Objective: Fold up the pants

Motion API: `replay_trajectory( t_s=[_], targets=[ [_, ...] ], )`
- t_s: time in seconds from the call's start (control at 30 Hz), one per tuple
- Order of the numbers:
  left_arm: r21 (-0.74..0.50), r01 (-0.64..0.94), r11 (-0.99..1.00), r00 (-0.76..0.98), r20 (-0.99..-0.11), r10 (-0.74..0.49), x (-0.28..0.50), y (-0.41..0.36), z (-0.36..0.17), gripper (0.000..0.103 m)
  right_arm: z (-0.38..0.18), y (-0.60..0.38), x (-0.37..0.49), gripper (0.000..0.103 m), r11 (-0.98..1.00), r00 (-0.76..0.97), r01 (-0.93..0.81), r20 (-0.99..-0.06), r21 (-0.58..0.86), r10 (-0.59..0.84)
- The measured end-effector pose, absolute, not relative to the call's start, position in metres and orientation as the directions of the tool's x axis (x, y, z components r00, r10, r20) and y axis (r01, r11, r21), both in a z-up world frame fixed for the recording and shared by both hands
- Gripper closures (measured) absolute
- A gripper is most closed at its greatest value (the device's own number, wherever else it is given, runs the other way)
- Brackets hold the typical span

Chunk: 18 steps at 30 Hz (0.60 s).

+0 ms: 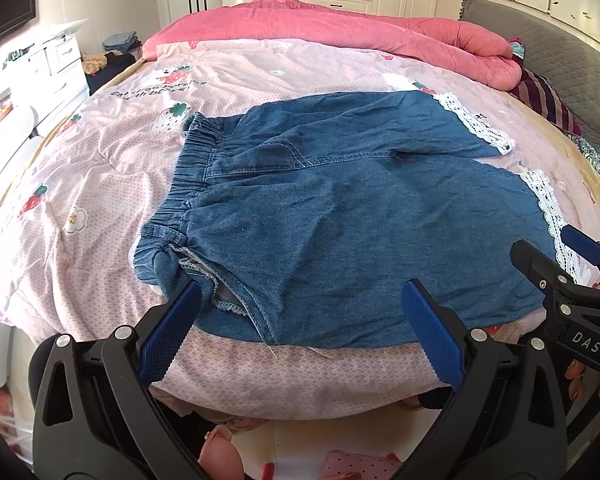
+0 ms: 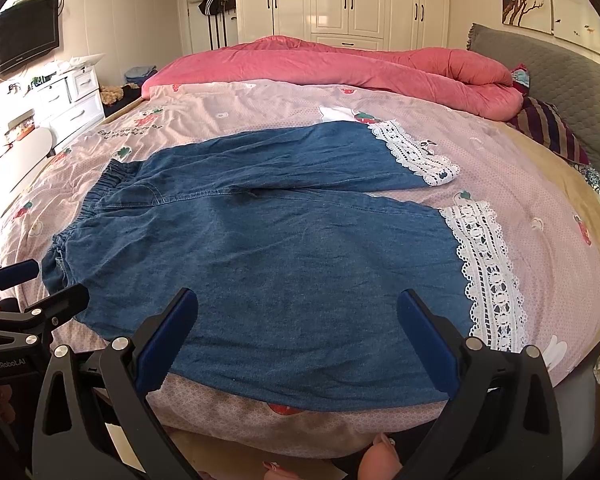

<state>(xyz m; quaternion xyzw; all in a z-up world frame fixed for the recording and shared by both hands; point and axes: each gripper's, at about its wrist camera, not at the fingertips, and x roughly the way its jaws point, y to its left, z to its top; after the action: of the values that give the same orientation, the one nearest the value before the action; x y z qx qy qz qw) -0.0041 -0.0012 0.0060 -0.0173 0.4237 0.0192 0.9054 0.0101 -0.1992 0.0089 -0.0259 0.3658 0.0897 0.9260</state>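
Observation:
Blue denim pants (image 1: pixel 340 216) with white lace cuffs (image 2: pixel 484 268) lie flat on the pink strawberry-print bedspread (image 1: pixel 80 184), waistband (image 1: pixel 192 176) to the left, legs to the right. They also show in the right wrist view (image 2: pixel 280 248). My left gripper (image 1: pixel 300 300) is open and empty, just above the pants' near edge by the waist. My right gripper (image 2: pixel 298 308) is open and empty over the near leg's edge. The right gripper shows in the left wrist view (image 1: pixel 560 256); the left gripper shows in the right wrist view (image 2: pixel 40 284).
A rolled pink quilt (image 2: pixel 340 68) lies across the far side of the bed. A grey headboard (image 2: pixel 560 80) and striped pillow (image 2: pixel 548 128) are at the right. White drawers (image 2: pixel 72 96) and a wall TV (image 2: pixel 20 40) stand at the left. The bed's near edge (image 2: pixel 300 428) drops off just below the grippers.

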Motion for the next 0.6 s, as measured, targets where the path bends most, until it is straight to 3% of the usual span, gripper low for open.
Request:
replay_trajectory(
  t_s=[0.6],
  targets=[
    [-0.016,-0.047,0.999,0.646,-0.763,0.019,-0.0048,0.0004,0.0068,0.009,0.0064,-0.1973,0.0121,0.004,0.982,0.713,-0.190,-0.685,0.017,0.150]
  ],
)
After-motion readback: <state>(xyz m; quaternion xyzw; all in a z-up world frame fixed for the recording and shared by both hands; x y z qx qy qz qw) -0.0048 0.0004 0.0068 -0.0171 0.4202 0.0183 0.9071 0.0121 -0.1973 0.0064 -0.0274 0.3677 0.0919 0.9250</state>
